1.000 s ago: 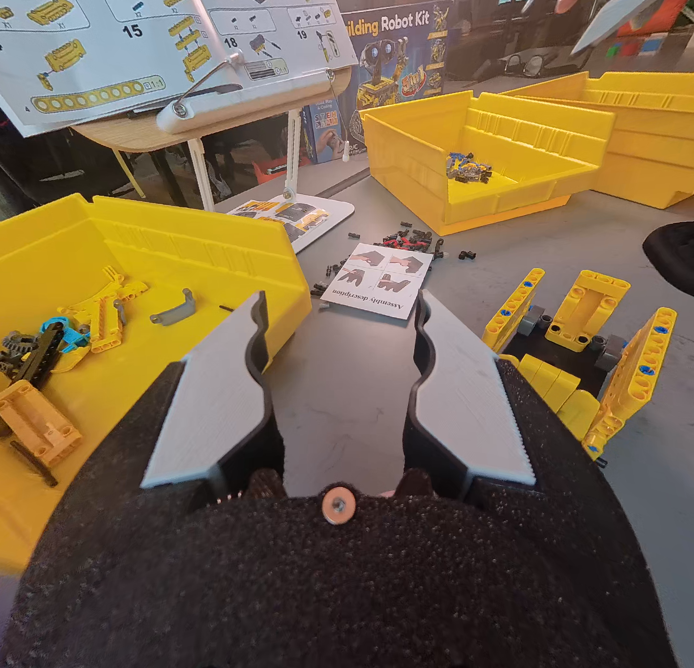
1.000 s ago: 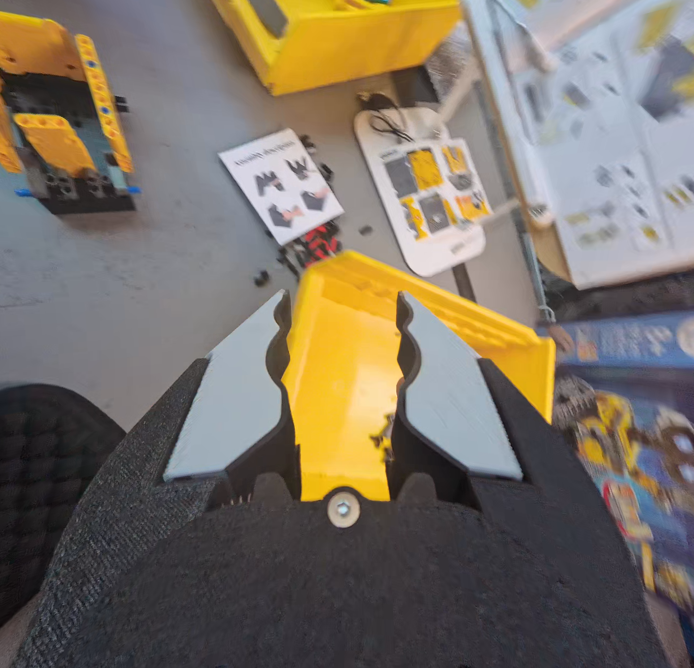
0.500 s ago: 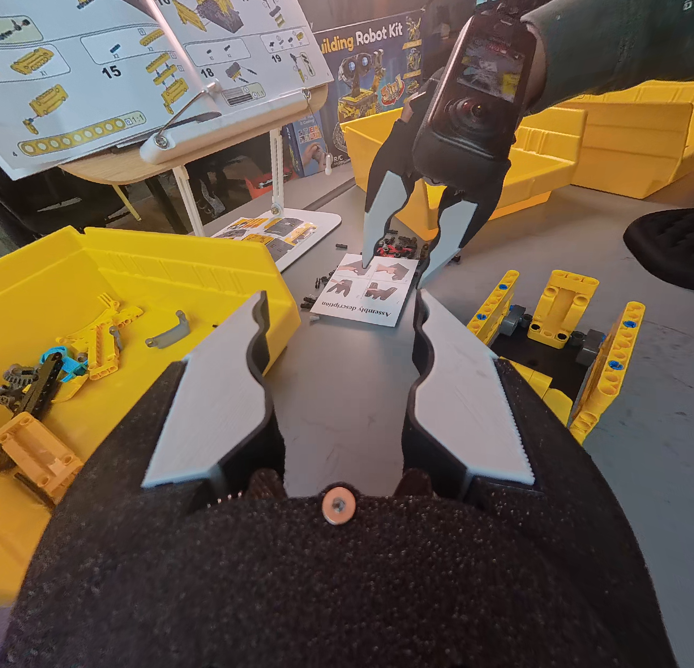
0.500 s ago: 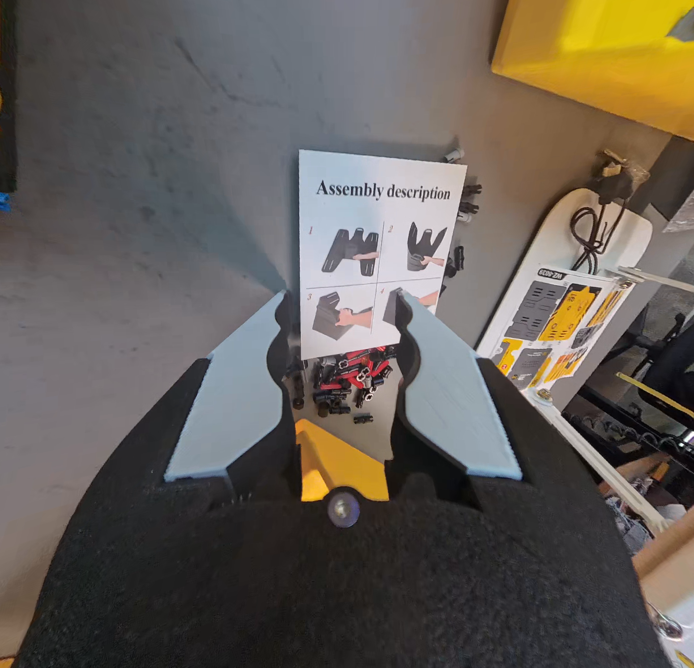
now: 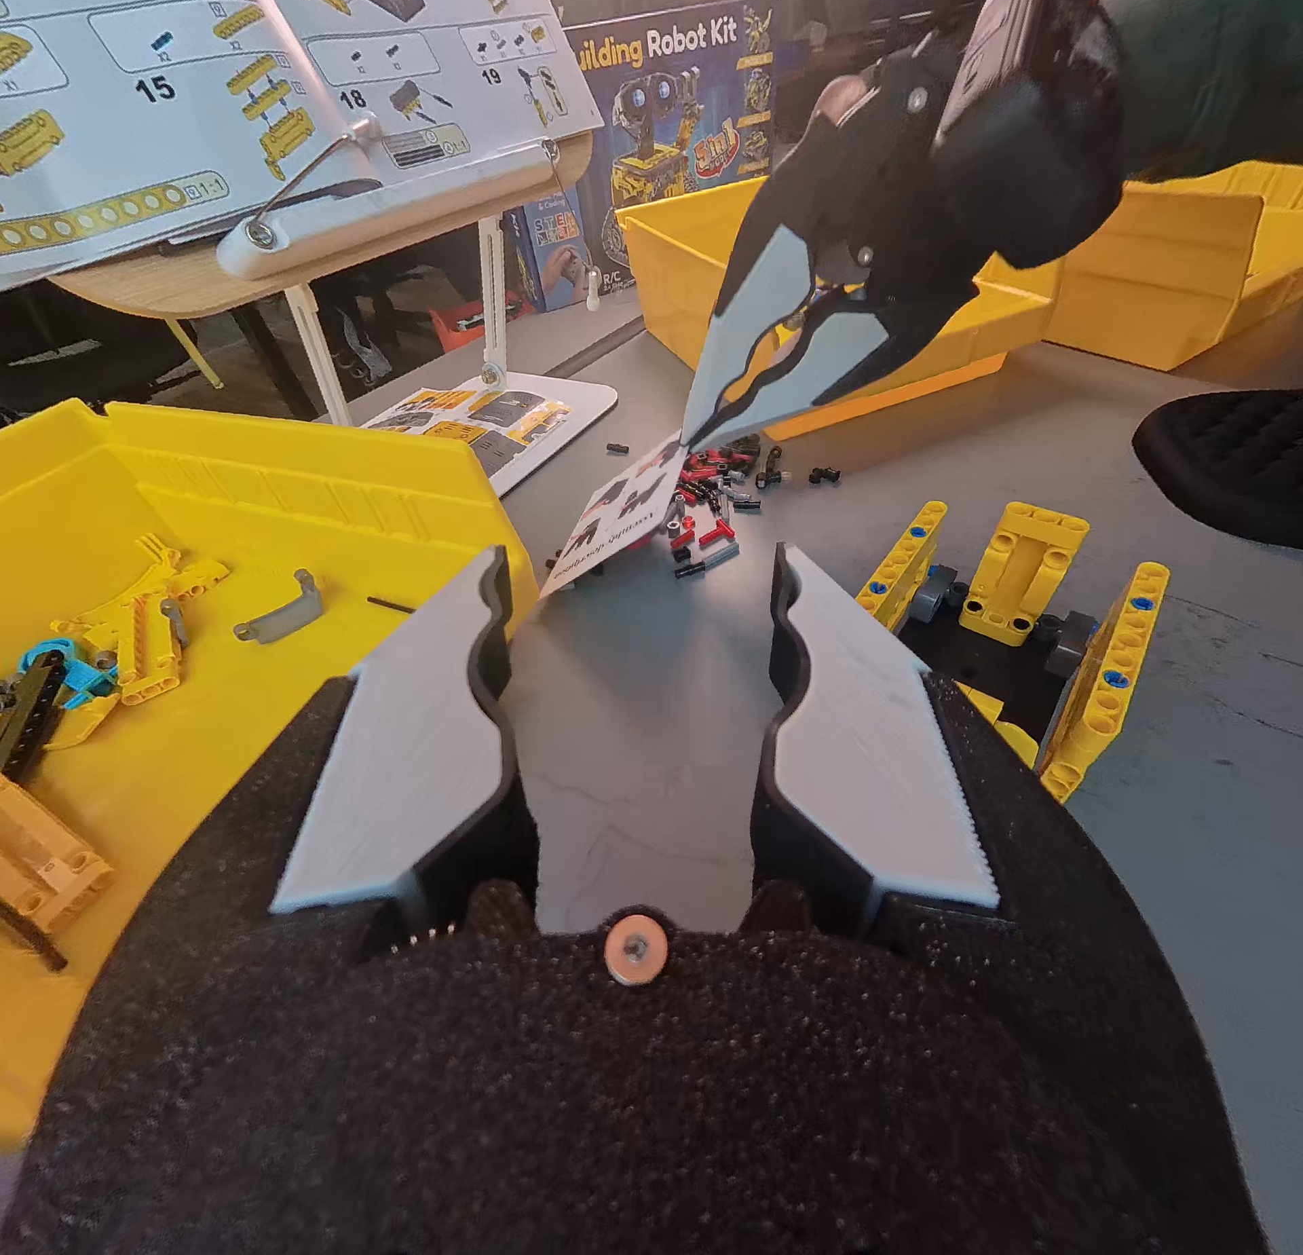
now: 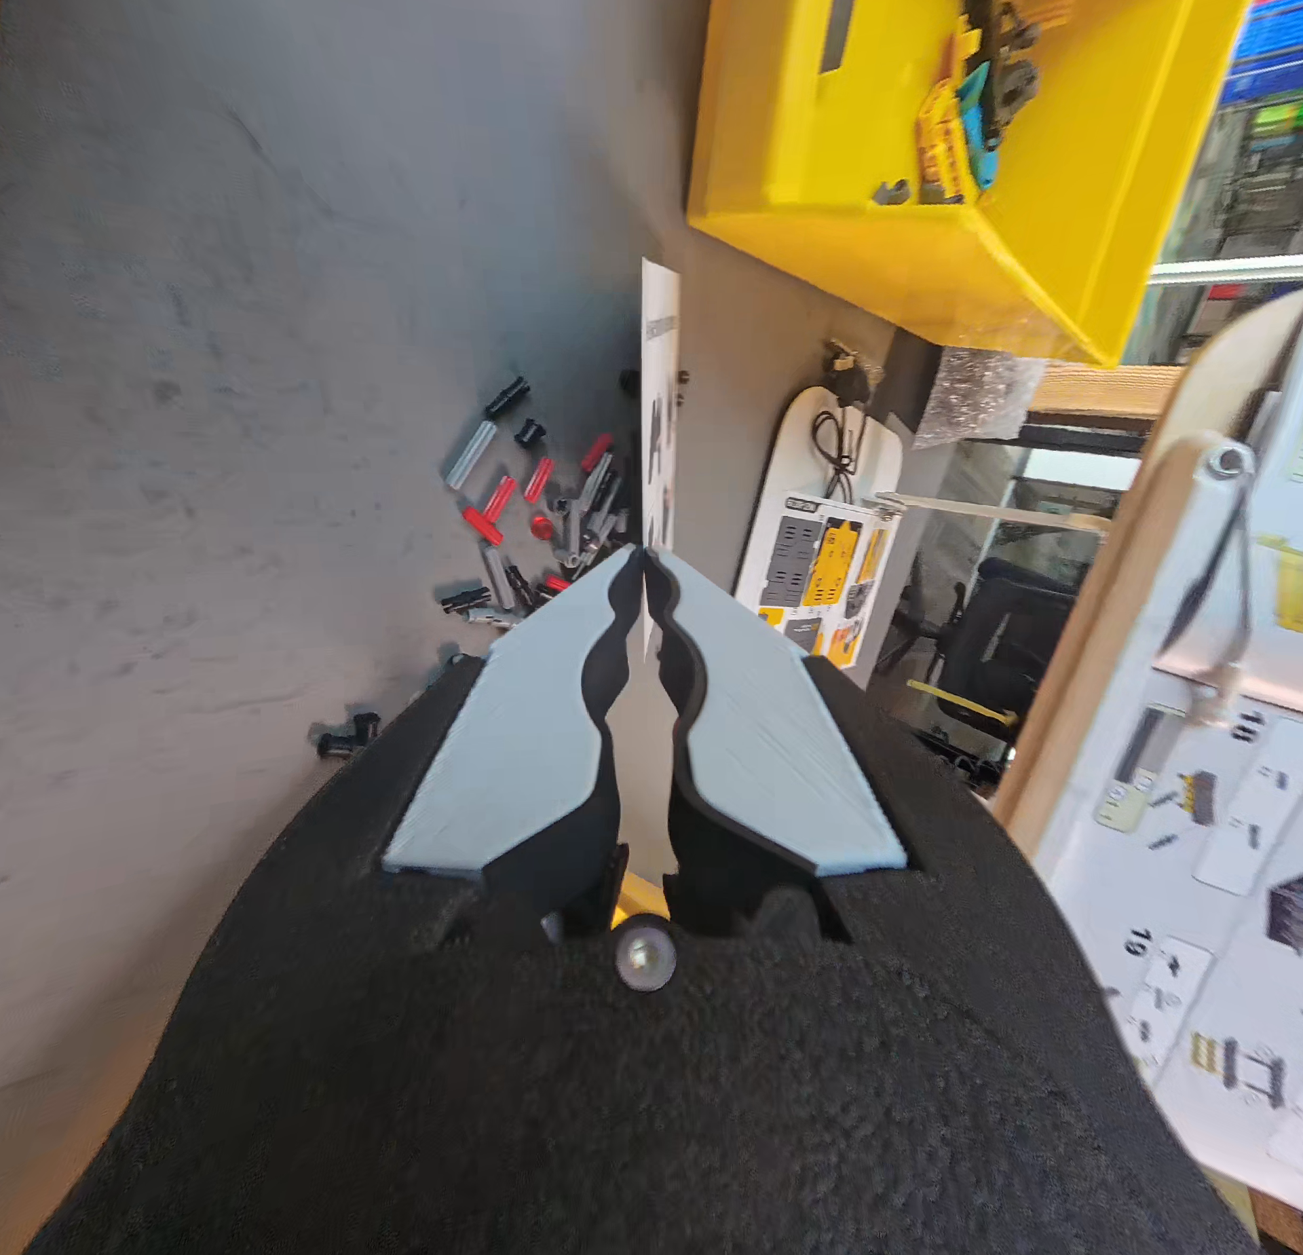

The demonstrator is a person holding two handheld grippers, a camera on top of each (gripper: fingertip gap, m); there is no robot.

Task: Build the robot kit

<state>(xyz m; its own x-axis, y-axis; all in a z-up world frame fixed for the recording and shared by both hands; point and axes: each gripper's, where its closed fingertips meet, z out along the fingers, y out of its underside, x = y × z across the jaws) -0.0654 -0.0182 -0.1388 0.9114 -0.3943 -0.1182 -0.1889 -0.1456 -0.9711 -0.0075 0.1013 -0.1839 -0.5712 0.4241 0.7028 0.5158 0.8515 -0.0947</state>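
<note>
My right gripper is shut on the edge of a small white printed card and lifts it on edge off the grey table. In the left wrist view the right gripper pinches the card by its far corner, tilting it up. Under and beside the card lies a scatter of small black, red and grey pins, which also shows in the right wrist view. My left gripper is open and empty, hovering over bare table between a yellow bin and a part-built yellow and black model.
The yellow bin at left holds loose yellow, blue and grey parts. More yellow bins stand at the back right. An instruction booklet on a stand, its white base, a kit box and a black pad surround the table.
My right gripper came down from above the bins to the card, shut on its edge and tilted it up, uncovering pins beneath. My left gripper stayed open and almost still.
</note>
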